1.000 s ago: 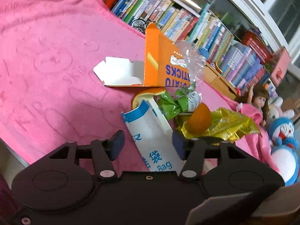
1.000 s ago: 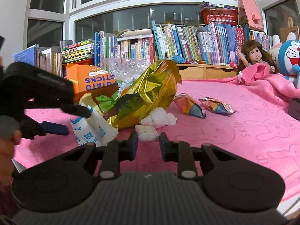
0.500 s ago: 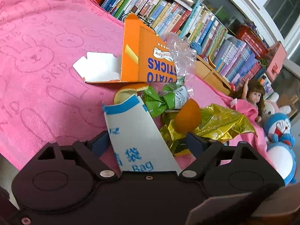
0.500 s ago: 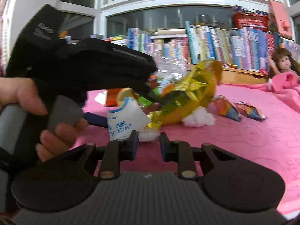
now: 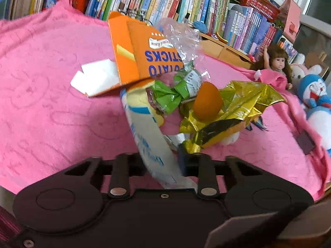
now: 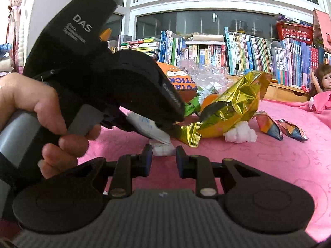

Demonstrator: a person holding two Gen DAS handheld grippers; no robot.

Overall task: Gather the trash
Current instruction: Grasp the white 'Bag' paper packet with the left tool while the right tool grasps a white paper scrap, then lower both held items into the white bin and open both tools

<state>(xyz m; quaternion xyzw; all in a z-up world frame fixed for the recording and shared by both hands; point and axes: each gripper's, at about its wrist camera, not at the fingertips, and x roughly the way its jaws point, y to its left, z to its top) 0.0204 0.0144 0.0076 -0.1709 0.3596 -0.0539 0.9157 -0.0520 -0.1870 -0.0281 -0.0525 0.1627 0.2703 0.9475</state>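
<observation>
My left gripper (image 5: 163,158) is shut on a white paper bag with blue print (image 5: 144,128), whose open end points at the trash pile. The pile holds an orange potato-sticks box (image 5: 144,57), clear plastic (image 5: 182,33), a green wrapper (image 5: 167,97), orange peel (image 5: 206,101) and a gold foil bag (image 5: 238,103). In the right wrist view, a hand (image 6: 51,111) holds the left gripper's black body across the left side. My right gripper (image 6: 163,155) is open by a narrow gap, with a small white tissue (image 6: 162,149) at its tips.
A pink towel (image 5: 51,103) covers the surface; its near edge runs at lower left. A white wad (image 6: 240,133) and two colourful snack wrappers (image 6: 269,127) lie right of the pile. Books (image 5: 206,10), a doll (image 5: 277,62) and a blue plush (image 5: 316,95) line the back.
My left gripper opened wide around the paper bag, then shut on it and tilted it. It moved across the right wrist view. The right gripper's gap stayed the same.
</observation>
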